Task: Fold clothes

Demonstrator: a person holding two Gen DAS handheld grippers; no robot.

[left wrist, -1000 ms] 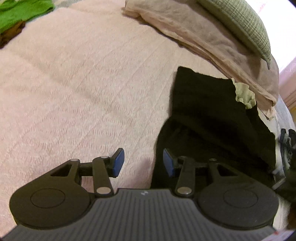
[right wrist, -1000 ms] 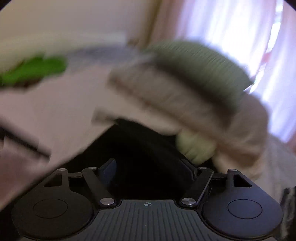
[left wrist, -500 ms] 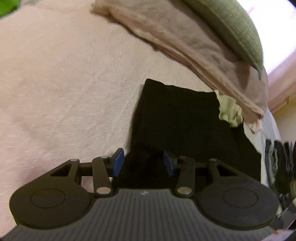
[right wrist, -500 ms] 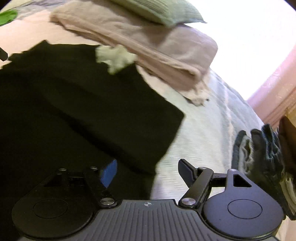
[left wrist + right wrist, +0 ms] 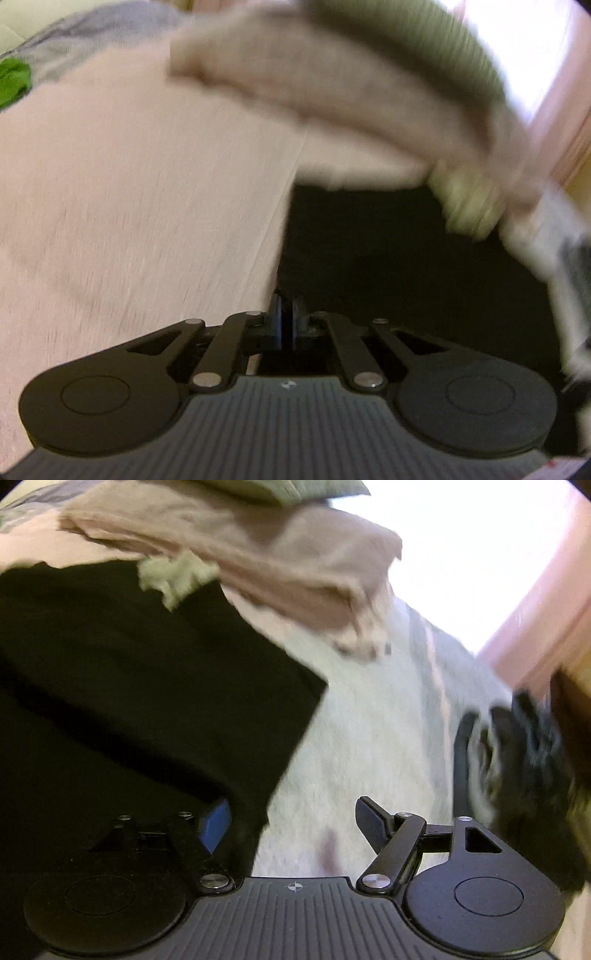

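Left tool (image 5: 285,317) is clamping the near left edge of the black garment (image 5: 406,266); pads are pinched together on cloth. Right tool (image 5: 295,819) is sitting spread wide over the garment's near right corner, gripping nothing. Judging this as the grab step before a fold: right needs to close on that corner. Garment is lying flat on the bed (image 5: 129,184), long axis running away toward the beige blanket (image 5: 288,565).
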